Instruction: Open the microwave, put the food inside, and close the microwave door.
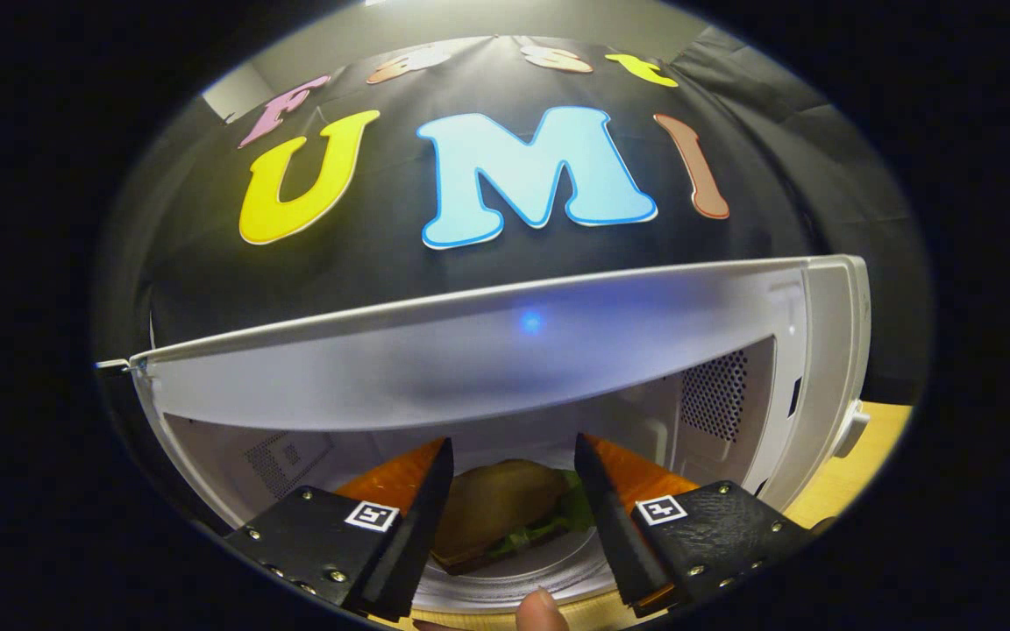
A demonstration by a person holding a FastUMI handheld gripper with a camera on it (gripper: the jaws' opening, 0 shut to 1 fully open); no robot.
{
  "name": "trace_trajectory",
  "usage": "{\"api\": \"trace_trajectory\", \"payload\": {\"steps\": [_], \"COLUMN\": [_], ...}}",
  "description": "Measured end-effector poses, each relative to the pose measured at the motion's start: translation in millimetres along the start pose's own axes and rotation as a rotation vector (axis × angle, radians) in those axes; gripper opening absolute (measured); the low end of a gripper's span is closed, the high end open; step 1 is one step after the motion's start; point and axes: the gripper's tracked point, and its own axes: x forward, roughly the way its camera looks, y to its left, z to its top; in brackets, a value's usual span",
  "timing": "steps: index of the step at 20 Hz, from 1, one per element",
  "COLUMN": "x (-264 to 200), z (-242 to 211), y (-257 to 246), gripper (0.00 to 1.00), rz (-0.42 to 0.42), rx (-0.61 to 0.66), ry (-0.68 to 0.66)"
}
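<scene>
We're easing the sandwich (pixel 505 513) on its plate (pixel 514 583) into the open microwave (pixel 812 386); gripper (pixel 512 491) fingers apart either side, w/o clear contact. Keep it level, set down centred.

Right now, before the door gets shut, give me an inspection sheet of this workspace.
Surface: wooden table showing to the right of the microwave.
Job's things: white microwave with its cavity open to the camera; sandwich with lettuce on a white plate, lying in the cavity mouth.
Clutter: nothing seen.
Grippers: the tongs are open, one finger on each side of the sandwich and neither pressing on it; a fingertip shows just below the plate.
Cables: nothing seen.
Surroundings: black cloth booth wall behind the microwave; perforated vent panel on the cavity's right inner wall.
</scene>
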Motion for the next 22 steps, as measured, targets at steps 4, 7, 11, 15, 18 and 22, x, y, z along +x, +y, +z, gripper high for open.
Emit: {"api": "trace_trajectory", "payload": {"steps": [4, 7, 11, 15, 18, 22], "x": [-45.0, -100.6, -188.6, -272.4, -336.6, -407.3], "z": [6.3, 28.5, 49.8, 63.3, 73.9, 82.8], "y": [11.4, 23.6, 41.4, 55.3, 71.7, 97.8], "gripper": [0.84, 0.84, 0.83, 0.83, 0.83, 0.83], "rz": [0.038, 0.113, 0.253, 0.381, 0.503, 0.645], "rx": [-0.041, -0.091, -0.105, -0.153, -0.15, -0.116], "ry": [0.024, -0.007, -0.024, -0.062, -0.094, -0.1]}}
